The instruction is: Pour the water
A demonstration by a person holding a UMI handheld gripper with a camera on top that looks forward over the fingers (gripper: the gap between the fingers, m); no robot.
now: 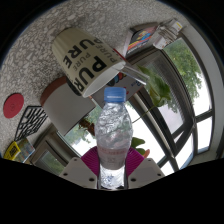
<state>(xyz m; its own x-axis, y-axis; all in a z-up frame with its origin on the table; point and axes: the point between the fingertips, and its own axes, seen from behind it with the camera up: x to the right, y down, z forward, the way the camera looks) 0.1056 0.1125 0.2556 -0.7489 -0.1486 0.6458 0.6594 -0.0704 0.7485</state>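
Bottle point(115, 135) with blue cap, upright between the fingers of the hand-held gripper point(112, 178), clamped by both pads

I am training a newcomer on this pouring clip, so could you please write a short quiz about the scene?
1. True or false: the bottle has a blue cap.
2. The bottle stands: A) between the tool's fingers, B) far beyond them, C) lying flat beside them.
3. Fill in: the white bucket carries dark ____ on its side.

Key: 1 true; 2 A; 3 letters.
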